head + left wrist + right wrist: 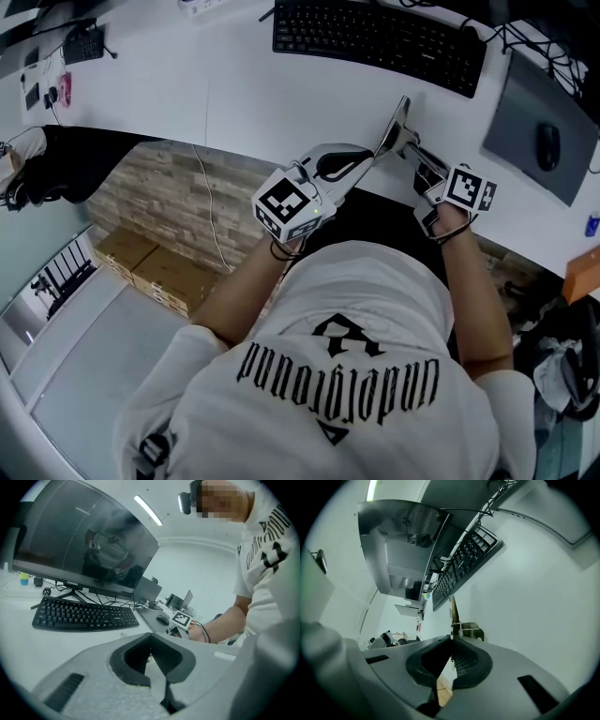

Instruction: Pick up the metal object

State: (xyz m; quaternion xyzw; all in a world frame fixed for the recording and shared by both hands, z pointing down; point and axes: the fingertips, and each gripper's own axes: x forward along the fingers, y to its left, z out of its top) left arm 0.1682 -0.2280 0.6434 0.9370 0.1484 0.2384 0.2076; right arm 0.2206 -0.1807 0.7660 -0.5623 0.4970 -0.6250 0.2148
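The metal object (399, 120) is a thin silvery plate with a small spring and a dark base, standing at the front edge of the white desk (234, 94). In the right gripper view the plate (453, 613) rises straight out of my right gripper (451, 639), whose pads are shut on its lower edge. In the head view my right gripper (422, 169) comes at it from below right. My left gripper (373, 155) points at the object's left side, with its tip right beside the plate. Its jaws (151, 635) meet at the tips, and nothing shows between them.
A black keyboard (375, 37) lies behind the object. A grey mouse pad with a mouse (548, 145) sits at the right. A dark monitor (84, 541) stands at the desk's back. Cardboard boxes (155, 267) lie on the floor under the desk edge.
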